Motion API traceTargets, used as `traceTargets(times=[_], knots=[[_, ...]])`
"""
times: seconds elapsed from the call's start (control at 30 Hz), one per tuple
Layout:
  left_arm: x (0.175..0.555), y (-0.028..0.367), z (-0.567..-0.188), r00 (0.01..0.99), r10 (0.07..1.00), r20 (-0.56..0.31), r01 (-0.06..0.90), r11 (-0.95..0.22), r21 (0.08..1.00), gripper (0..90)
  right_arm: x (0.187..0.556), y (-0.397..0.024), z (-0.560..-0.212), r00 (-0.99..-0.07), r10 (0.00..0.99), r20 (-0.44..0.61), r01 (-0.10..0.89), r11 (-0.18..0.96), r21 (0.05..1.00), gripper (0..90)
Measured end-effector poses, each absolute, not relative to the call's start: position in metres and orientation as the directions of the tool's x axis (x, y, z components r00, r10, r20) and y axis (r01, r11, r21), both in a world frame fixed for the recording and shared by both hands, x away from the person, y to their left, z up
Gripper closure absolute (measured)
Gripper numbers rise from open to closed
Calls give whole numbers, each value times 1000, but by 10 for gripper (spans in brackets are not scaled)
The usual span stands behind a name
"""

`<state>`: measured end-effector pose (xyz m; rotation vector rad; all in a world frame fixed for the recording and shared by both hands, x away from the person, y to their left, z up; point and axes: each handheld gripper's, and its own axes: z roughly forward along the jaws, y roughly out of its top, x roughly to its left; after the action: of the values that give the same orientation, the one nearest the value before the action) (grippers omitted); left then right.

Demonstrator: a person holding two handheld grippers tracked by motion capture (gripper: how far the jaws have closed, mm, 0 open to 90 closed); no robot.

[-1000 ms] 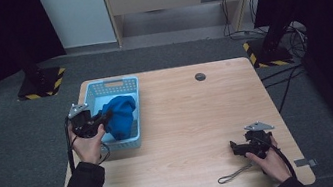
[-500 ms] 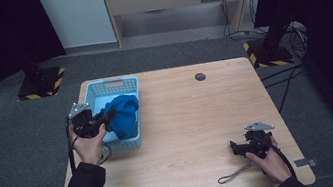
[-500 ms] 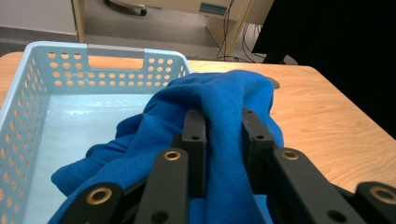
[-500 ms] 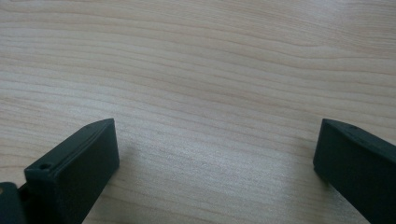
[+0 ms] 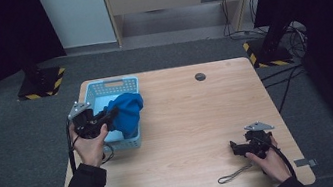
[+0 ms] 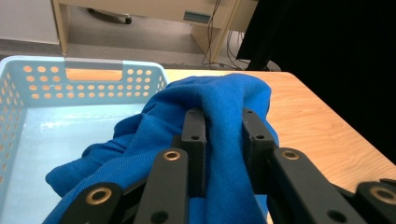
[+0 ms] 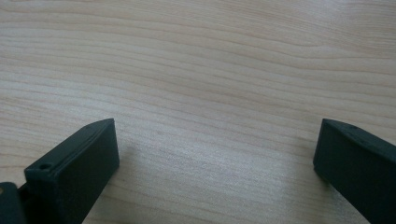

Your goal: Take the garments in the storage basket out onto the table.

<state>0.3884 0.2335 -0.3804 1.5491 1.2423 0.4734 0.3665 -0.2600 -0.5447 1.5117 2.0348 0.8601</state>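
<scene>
A blue cloth (image 5: 127,111) hangs bunched over the light blue basket (image 5: 95,90) at the table's left. My left gripper (image 5: 109,115) is shut on a fold of the blue cloth (image 6: 224,116), which bulges between its two black jaws above the basket (image 6: 56,116). Some cloth still droops onto the basket floor. At the table's front right, my right gripper (image 5: 236,147) rests low on the wood, held by a hand. Its jaws stand wide apart in the right gripper view (image 7: 215,154) with bare wood between them.
The wooden table (image 5: 193,114) has a small dark round disc (image 5: 200,76) near its far edge. A cable loop (image 5: 233,174) trails on the wood by the right hand. Grey carpet and black stands surround the table.
The left gripper has lifted the blue cloth a little higher and toward the basket's right rim. The right gripper has stayed where it was.
</scene>
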Motion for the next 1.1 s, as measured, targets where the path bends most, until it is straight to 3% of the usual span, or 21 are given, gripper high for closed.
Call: traceTargets(times=[0.27, 0.43, 1.1], knots=[[383, 225, -375, 423, 862, -280, 456, 65, 888, 747, 367, -260, -545, -290, 957, 3, 669, 200, 716, 4], [383, 219, -376, 446, 849, -284, 467, 50, 883, 799, 367, -260, -545, -290, 957, 3, 669, 200, 716, 4], [370, 216, -361, 499, 811, -305, 428, 76, 901, 814, 367, -260, -545, -290, 957, 3, 669, 201, 716, 4]])
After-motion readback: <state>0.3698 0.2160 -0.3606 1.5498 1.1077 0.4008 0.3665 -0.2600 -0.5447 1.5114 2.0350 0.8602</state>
